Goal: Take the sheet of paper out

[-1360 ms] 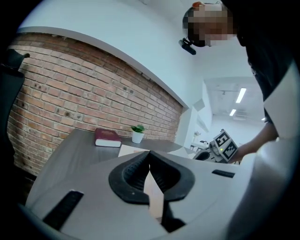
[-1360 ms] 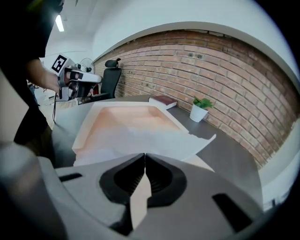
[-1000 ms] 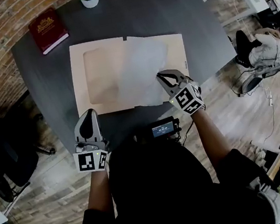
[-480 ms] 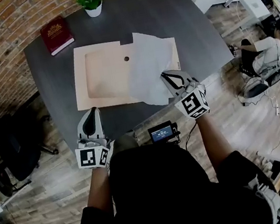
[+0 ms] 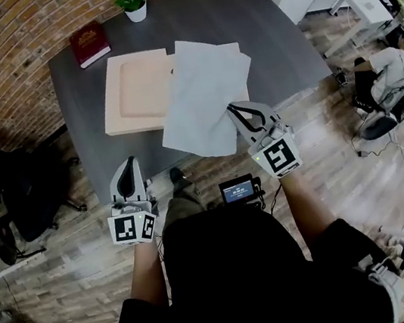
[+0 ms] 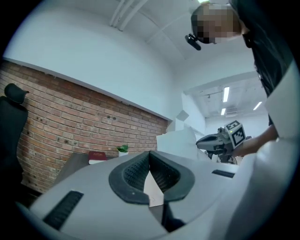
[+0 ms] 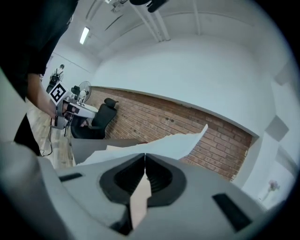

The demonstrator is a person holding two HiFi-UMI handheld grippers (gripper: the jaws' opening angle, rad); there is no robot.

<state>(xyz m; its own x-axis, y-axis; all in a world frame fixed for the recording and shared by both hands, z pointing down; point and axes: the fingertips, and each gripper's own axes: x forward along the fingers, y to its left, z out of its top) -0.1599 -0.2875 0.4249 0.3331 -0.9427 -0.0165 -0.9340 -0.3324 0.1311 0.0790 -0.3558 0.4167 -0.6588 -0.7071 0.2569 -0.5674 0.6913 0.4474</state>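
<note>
Fingers, right gripper [image 5: 233, 111]: pressed together, pinching the sheet of paper [image 5: 204, 93] at its 5 o'clock corner.
Fingers, left gripper [image 5: 133, 163]: pressed together, nothing between them; at 7 o'clock of the sheet.
Sheet of paper: white, whole outline visible, out of the envelope [image 5: 135, 91]; covers the envelope's 3 o'clock side and overhangs the tabletop [image 5: 263, 24] edge.
Envelope: tan, flat on the tabletop.
Book [image 5: 89, 44]: red, at 11 o'clock of the envelope.
Potted plant [image 5: 134, 2]: at the tabletop's 12 o'clock edge.
</note>
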